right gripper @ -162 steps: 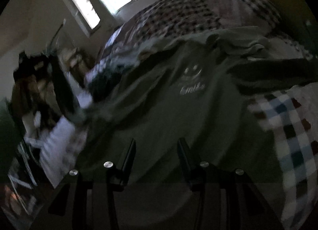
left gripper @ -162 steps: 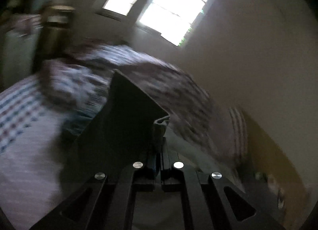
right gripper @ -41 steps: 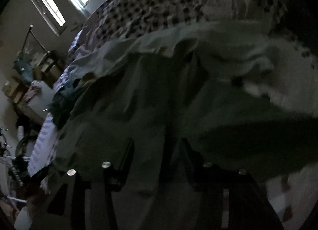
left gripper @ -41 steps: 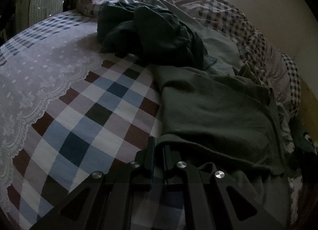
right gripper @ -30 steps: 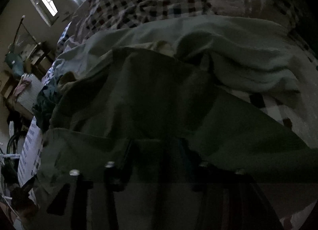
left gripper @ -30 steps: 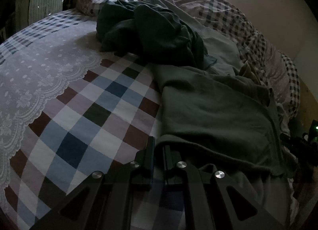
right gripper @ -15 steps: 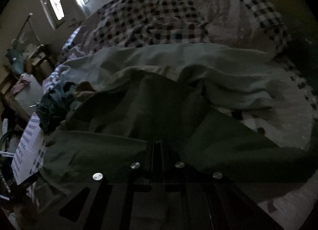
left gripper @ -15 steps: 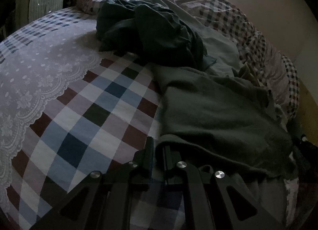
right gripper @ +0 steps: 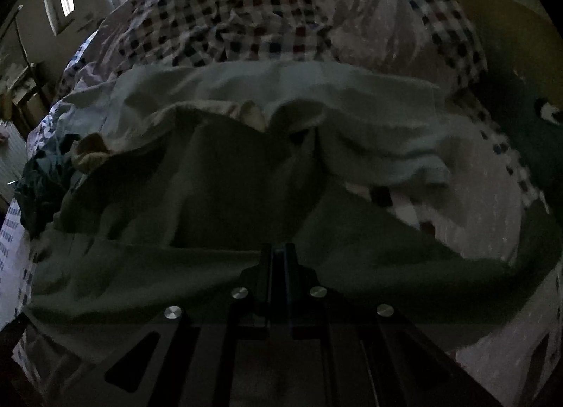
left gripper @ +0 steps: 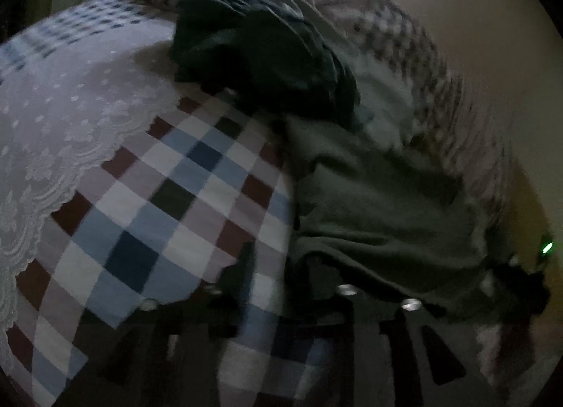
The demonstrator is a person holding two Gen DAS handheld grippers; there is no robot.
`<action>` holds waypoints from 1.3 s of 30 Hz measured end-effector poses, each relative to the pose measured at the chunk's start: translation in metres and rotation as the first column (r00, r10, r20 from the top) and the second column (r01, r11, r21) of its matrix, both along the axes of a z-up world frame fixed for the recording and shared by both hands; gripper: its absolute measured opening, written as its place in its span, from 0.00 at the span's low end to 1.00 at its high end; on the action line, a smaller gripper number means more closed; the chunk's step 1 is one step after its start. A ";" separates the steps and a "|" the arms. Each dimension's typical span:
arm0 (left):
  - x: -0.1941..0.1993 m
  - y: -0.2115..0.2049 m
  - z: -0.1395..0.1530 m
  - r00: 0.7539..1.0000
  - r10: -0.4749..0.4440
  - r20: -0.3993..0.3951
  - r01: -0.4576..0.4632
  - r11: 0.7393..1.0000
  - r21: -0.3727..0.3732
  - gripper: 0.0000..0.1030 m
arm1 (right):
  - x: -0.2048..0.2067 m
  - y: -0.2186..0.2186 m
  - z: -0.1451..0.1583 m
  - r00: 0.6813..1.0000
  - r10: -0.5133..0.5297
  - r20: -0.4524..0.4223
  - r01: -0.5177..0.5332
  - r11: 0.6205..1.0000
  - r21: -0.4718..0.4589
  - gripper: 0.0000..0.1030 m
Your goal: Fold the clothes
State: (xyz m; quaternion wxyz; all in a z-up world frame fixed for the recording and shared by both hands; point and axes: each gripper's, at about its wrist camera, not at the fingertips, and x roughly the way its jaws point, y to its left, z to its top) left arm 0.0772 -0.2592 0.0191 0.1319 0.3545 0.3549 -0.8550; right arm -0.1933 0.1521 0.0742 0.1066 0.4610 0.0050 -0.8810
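Right tongs (right gripper: 278,259) clamp the olive shirt's (right gripper: 218,195) near hem on the bed (left gripper: 169,210); left tongs (left gripper: 278,276) have just been opening, shirt edge between them.

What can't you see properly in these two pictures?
- Left wrist view: the left gripper is smeared by motion blur; its jaws have just been opening, but whether cloth lies between them is unclear.
- Right wrist view: the right gripper is shut; shadow hides how much of the olive-green shirt it pinches.
- Right wrist view: the tan item is mostly buried under the shirt.
- Left wrist view: the dark teal heap is too dark to identify.
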 end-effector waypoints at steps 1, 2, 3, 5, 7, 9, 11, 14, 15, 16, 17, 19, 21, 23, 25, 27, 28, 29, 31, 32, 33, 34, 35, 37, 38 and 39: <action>0.004 -0.004 0.003 1.000 0.012 -0.028 -0.011 1.000 0.021 0.52 | -0.003 -0.001 0.002 1.000 0.003 -0.010 -0.003 1.000 -0.004 0.05; 0.007 -0.006 0.006 0.999 0.014 -0.049 -0.012 1.000 0.026 0.57 | -0.003 -0.002 0.005 1.000 0.004 -0.025 -0.004 1.000 -0.008 0.07; 0.010 -0.008 0.009 0.997 0.015 -0.069 -0.013 0.999 0.030 0.60 | -0.003 -0.002 0.009 0.999 0.004 -0.043 -0.004 1.000 -0.013 0.10; 0.015 -0.012 0.014 0.995 0.018 -0.102 -0.014 0.999 0.036 0.60 | -0.002 -0.003 0.017 0.997 -0.004 -0.076 0.003 1.000 -0.010 0.13; 0.014 -0.011 0.011 0.996 0.018 -0.082 -0.015 0.999 0.036 0.60 | 0.002 -0.004 0.023 0.995 -0.025 -0.100 0.027 1.000 0.016 0.25; 0.011 -0.012 0.004 0.998 0.006 -0.059 -0.002 0.998 0.059 0.60 | 0.008 -0.001 0.027 0.994 -0.040 -0.098 0.042 0.999 0.010 0.34; 0.005 -0.012 -0.002 0.999 -0.022 -0.038 0.026 0.996 0.088 0.60 | 0.018 0.003 0.028 0.995 -0.045 -0.084 0.043 0.999 -0.022 0.39; 0.001 -0.014 -0.007 0.998 -0.034 -0.050 0.040 0.992 0.117 0.60 | 0.048 -0.001 0.028 0.998 -0.003 -0.055 -0.001 0.997 -0.073 0.41; 0.000 -0.016 -0.008 0.998 -0.035 -0.058 0.042 0.991 0.125 0.60 | 0.062 -0.007 0.027 0.998 0.036 -0.042 -0.040 0.995 -0.090 0.42; -0.001 -0.017 -0.010 0.997 -0.035 -0.066 0.044 0.990 0.133 0.60 | 0.076 -0.013 0.026 0.997 0.076 -0.031 -0.079 0.991 -0.106 0.42; -0.002 -0.018 -0.011 0.997 -0.036 -0.074 0.046 0.989 0.141 0.59 | 0.089 -0.020 0.025 0.993 0.115 -0.024 -0.117 0.986 -0.114 0.42; -0.004 -0.021 -0.013 0.996 -0.036 -0.085 0.049 0.987 0.152 0.44 | 0.118 -0.038 0.021 0.979 0.204 -0.018 -0.205 0.971 -0.120 0.42; -0.010 -0.022 -0.014 0.995 -0.056 -0.079 0.068 0.986 0.152 0.15 | 0.138 -0.051 0.017 0.963 0.268 -0.018 -0.268 0.957 -0.111 0.42; -0.015 -0.020 -0.011 0.995 -0.056 -0.081 0.066 0.989 0.136 0.13 | 0.157 -0.063 0.013 0.945 0.326 -0.018 -0.326 0.940 -0.099 0.42; -0.017 -0.018 -0.005 0.995 -0.049 -0.092 0.060 0.992 0.113 0.12 | 0.172 -0.070 0.009 0.931 0.365 -0.017 -0.365 0.928 -0.079 0.42; -0.016 -0.014 0.005 0.990 -0.047 -0.133 0.059 0.994 0.087 0.11 | 0.171 -0.058 0.004 0.940 0.340 0.005 -0.339 0.938 -0.072 0.42; -0.017 -0.012 0.011 0.985 -0.053 -0.164 0.066 0.995 0.073 0.10 | 0.169 -0.049 0.002 0.949 0.316 0.022 -0.313 0.946 -0.085 0.42; -0.017 -0.010 0.017 0.980 -0.061 -0.191 0.074 0.995 0.060 0.10 | 0.171 -0.038 0.001 0.955 0.295 0.030 -0.291 0.952 -0.094 0.42; -0.022 -0.009 0.024 0.974 -0.080 -0.214 0.091 0.995 0.043 0.08 | 0.178 -0.017 0.001 0.966 0.257 0.039 -0.252 0.962 -0.110 0.42; -0.025 -0.010 0.026 0.972 -0.085 -0.220 0.096 0.995 0.041 0.08 | 0.181 -0.006 0.001 0.970 0.238 0.043 -0.232 0.966 -0.118 0.42; -0.030 -0.013 0.026 0.970 -0.084 -0.226 0.098 0.994 0.052 0.07 | 0.185 0.005 0.001 0.975 0.219 0.048 -0.212 0.969 -0.126 0.42; -0.034 -0.016 0.026 0.969 -0.082 -0.232 0.100 0.993 0.063 0.07 | 0.191 0.014 -0.001 0.977 0.206 0.053 -0.198 0.972 -0.126 0.42; -0.039 -0.019 0.025 0.969 -0.080 -0.235 0.100 0.992 0.074 0.07 | 0.198 0.022 -0.004 0.979 0.196 0.060 -0.188 0.974 -0.123 0.42; -0.050 -0.025 0.021 0.971 -0.074 -0.227 0.097 0.991 0.093 0.07 | 0.213 0.038 -0.010 0.981 0.180 0.071 -0.172 0.978 -0.116 0.42; -0.056 -0.026 0.018 0.973 -0.075 -0.217 0.098 0.990 0.099 0.07 | 0.221 0.046 -0.013 0.982 0.173 0.076 -0.164 0.980 -0.113 0.42; -0.060 -0.026 0.015 0.976 -0.077 -0.204 0.099 0.990 0.102 0.07 | 0.229 0.053 -0.016 0.983 0.166 0.081 -0.157 0.982 -0.109 0.42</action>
